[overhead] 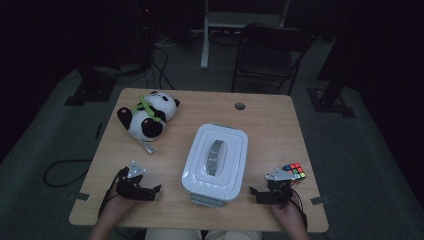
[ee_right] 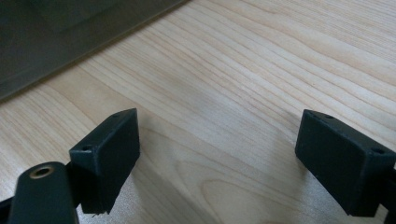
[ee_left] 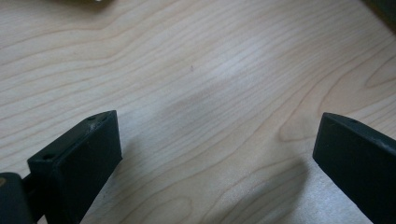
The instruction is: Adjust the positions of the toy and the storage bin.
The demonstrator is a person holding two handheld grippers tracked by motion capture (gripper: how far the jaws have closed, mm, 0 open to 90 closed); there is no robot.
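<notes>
On the desk (overhead: 270, 125), the left gripper (overhead: 152, 192) rested near the left front edge, jaws wide apart over bare wood, holding nothing. One panda plush (overhead: 147, 116) lay far left, one white lidded box (overhead: 216, 161) sat in the middle between the two grippers, and one puzzle cube (overhead: 294, 171) stood just beside the right gripper (overhead: 256, 194), whose jaws were likewise apart and empty. To reach the box well, both grippers should probably close in level from either side and grip evenly.

person's forearms (overhead: 112, 220) cut off at bottom edge, chair (overhead: 270, 50) top lost in darkness
</notes>
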